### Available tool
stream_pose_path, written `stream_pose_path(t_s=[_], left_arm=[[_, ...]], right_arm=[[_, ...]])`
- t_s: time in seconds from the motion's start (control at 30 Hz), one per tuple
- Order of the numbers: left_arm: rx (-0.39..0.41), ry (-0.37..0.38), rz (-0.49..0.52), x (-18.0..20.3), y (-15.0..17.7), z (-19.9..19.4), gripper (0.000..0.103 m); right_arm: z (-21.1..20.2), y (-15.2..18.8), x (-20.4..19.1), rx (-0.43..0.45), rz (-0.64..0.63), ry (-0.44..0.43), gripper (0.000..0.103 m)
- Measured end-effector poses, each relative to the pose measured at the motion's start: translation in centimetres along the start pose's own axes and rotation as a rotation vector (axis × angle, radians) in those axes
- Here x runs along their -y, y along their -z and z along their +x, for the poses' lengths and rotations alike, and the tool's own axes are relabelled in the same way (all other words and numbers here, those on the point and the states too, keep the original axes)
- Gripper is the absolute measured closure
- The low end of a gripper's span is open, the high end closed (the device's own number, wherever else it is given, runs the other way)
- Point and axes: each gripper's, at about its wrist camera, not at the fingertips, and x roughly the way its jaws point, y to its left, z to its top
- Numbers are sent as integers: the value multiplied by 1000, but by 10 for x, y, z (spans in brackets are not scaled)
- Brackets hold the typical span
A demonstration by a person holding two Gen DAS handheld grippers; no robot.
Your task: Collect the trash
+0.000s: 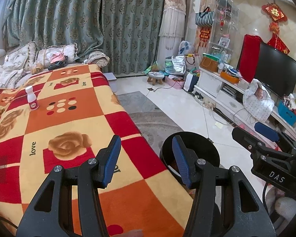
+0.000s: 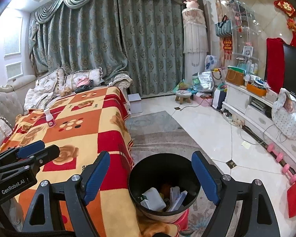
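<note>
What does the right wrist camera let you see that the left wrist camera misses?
Only the right wrist view looks down into the black bin and shows the trash inside, plus the pink dumbbells on the floor. Only the left wrist view shows the blue box on the TV stand. Both show the patterned blanket, the small white bottle standing on it, the curtains, and both tools, left and right, open and empty.

Heavy patterned green curtains (image 2: pixel 108 45) cover the back wall, glossy white tile floor (image 2: pixel 203 130) with a grey rug (image 2: pixel 148 122), white TV cabinet (image 2: pixel 252 108) along the right, sofa (image 2: pixel 7 98) left.
</note>
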Motion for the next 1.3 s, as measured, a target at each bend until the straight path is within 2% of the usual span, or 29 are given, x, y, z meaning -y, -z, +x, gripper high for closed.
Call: stream_pose_path(t_s=[1.3], left_arm=[[1, 2, 25, 2, 3, 2, 50]], right_arm=[[3, -5, 3, -6, -4, 5, 19]])
